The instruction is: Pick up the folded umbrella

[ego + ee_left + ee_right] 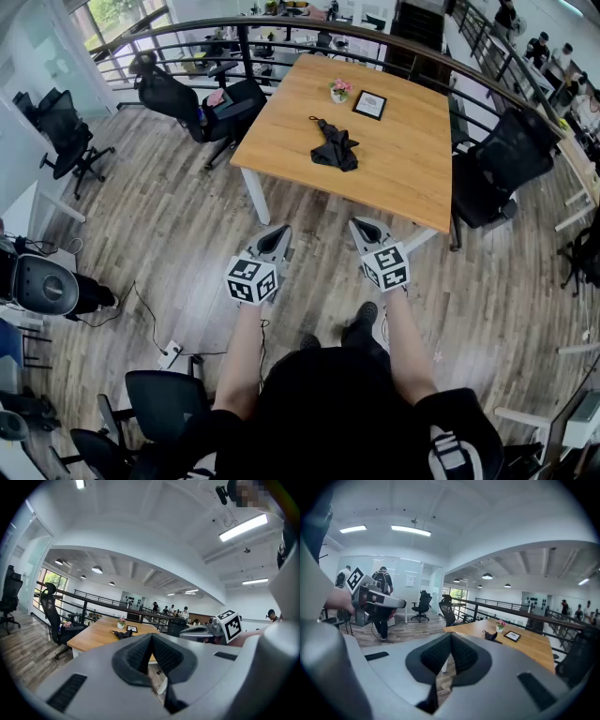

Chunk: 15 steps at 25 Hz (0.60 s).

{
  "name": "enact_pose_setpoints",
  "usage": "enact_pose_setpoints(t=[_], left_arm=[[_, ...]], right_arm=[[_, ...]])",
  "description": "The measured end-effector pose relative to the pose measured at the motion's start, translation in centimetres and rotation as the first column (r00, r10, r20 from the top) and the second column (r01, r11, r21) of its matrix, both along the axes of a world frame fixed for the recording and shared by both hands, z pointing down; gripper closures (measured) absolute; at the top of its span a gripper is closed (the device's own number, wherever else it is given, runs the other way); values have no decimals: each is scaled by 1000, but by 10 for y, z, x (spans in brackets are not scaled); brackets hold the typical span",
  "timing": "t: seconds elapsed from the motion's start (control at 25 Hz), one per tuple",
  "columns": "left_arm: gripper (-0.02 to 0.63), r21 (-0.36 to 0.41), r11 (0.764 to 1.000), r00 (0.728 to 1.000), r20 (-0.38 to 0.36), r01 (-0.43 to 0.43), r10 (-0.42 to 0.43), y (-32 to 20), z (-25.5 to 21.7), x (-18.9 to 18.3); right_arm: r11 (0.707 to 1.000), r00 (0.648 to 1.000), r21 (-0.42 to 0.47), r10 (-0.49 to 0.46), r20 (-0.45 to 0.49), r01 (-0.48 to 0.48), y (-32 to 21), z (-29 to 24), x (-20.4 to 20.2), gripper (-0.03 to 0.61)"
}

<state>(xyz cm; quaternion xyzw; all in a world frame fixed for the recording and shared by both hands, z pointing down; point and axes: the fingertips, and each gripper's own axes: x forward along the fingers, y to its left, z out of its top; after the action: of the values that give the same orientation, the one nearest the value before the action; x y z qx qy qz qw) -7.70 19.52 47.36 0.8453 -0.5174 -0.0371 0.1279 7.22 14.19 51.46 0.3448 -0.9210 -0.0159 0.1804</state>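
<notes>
A black folded umbrella (334, 148) lies loosely on the wooden table (281, 141), near its middle. It shows small in the left gripper view as the umbrella (123, 633) and in the right gripper view as the umbrella (490, 635). My left gripper (280, 232) and right gripper (360, 225) hang side by side over the floor, short of the table's near edge. Both are shut with nothing between their pads. In the left gripper view the left gripper (151, 637) has its jaws touching; the right gripper (450, 637) stands the same in its own view.
A small flower pot (339, 90) and a framed picture (369, 104) stand at the table's far side. Black office chairs (506, 164) flank the table on the right and on the left, chairs (202, 103). A curved railing (309, 28) runs behind. Cables and a power strip (169, 354) lie on the floor.
</notes>
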Motion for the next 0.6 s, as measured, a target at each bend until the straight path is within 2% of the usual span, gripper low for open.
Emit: enact_pose_setpoints(t=[0.2, 0.44, 0.6], left_arm=[[594, -9, 1000, 1000, 18, 2, -1, 10, 4, 3], [594, -24, 1000, 1000, -3, 2, -2, 16, 8, 8], [594, -28, 1000, 1000, 20, 2, -1, 19, 9, 7]], right_arm=[[999, 999, -44, 13, 46, -11, 7, 3, 5, 572], [1000, 997, -12, 27, 76, -27, 13, -3, 10, 572], [1000, 996, -6, 22, 92, -21, 17, -4, 3, 572]])
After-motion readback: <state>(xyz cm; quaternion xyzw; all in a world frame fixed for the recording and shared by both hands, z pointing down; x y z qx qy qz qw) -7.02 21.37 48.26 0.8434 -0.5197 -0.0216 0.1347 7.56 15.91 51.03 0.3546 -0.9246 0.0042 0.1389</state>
